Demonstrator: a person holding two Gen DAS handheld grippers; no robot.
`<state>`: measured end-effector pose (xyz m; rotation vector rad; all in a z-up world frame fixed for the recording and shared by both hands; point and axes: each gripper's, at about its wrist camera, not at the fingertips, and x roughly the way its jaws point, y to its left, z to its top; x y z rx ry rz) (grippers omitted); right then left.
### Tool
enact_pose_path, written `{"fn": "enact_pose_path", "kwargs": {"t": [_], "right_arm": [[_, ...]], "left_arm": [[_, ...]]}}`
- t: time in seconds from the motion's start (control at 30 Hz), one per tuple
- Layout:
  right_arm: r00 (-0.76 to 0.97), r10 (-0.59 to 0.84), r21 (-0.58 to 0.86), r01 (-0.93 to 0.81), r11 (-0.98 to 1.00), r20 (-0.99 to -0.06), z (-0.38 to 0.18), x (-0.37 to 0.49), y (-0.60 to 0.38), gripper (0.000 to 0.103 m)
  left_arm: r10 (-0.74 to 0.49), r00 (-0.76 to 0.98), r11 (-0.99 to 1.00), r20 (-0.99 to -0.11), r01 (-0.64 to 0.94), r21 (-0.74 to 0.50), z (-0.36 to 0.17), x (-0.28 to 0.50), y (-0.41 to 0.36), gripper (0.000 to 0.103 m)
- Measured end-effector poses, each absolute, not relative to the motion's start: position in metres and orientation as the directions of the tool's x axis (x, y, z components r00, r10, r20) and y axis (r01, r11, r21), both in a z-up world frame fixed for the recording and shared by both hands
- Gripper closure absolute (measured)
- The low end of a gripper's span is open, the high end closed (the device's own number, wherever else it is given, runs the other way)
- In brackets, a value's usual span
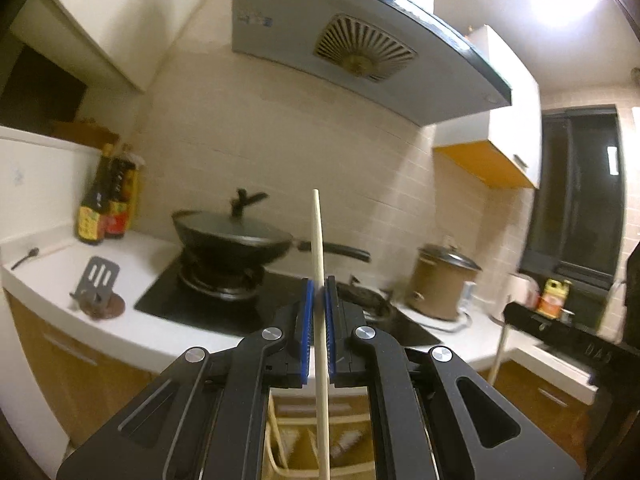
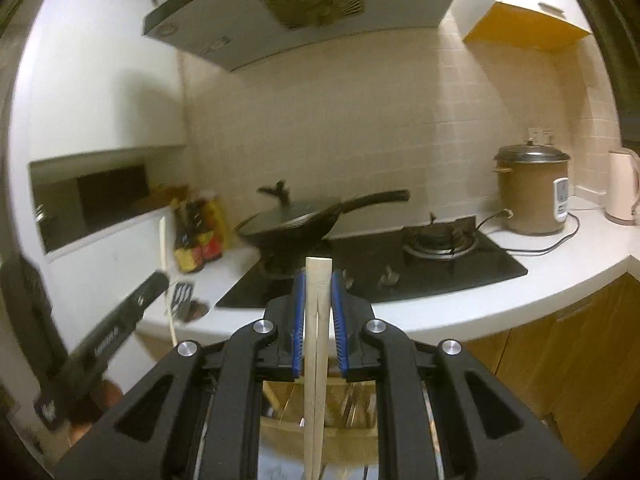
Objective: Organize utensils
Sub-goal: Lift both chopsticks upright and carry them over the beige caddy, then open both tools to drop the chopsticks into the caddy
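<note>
My left gripper (image 1: 320, 286) is shut on a single pale wooden chopstick (image 1: 318, 232) that stands upright between the blue pads, with its top reaching above the wok. In the right wrist view my right gripper (image 2: 318, 280) is shut on a pair of pale chopsticks (image 2: 317, 360), also upright. Both grippers hang above a wooden utensil organizer (image 1: 296, 420), whose compartments (image 2: 280, 428) show through the gripper frames below. Each gripper appears in the other's view: the right one (image 1: 510, 314) at the right edge, the left one (image 2: 162, 278) at the left with its chopstick.
A lidded black wok (image 1: 232, 236) sits on the gas hob (image 2: 440, 264). On the white counter are sauce bottles (image 1: 104, 204), a slotted spatula (image 1: 96, 280), a small spoon (image 1: 26, 258), a brown rice cooker (image 2: 532, 192) and a kettle (image 2: 622, 184). The range hood (image 1: 360, 48) hangs overhead.
</note>
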<state>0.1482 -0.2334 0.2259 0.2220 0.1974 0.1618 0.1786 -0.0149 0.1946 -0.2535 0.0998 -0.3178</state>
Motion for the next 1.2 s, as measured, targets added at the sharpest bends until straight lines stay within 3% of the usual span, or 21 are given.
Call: {"fn": "enact_pose_path", "kwargs": {"t": [0.2,0.7,0.93,1.2], "right_arm": [[0.982,0.131,0.295,-0.086,0.952,-0.137,0.216,0.190,-0.241,0.092],[0.993,0.087,0.136,-0.076,0.988,-0.080,0.163,0.218,-0.211,0.092],[0.988,0.117,0.117,-0.105,0.988,-0.102,0.149,0.218,-0.203,0.092],[0.969,0.180,0.123,-0.161,0.979,-0.169,0.147,0.198,-0.208,0.088]], "left_arm": [[-0.334,0.941,0.909,-0.051,0.307,-0.280,0.176,0.213,-0.025,0.099],[-0.318,0.946,0.912,-0.062,0.287,-0.294,0.124,0.245,-0.026,0.099],[-0.333,0.938,0.908,-0.100,0.290,-0.302,0.109,0.250,-0.023,0.099],[-0.389,0.911,0.886,-0.138,0.330,-0.326,0.113,0.233,-0.010,0.074]]}}
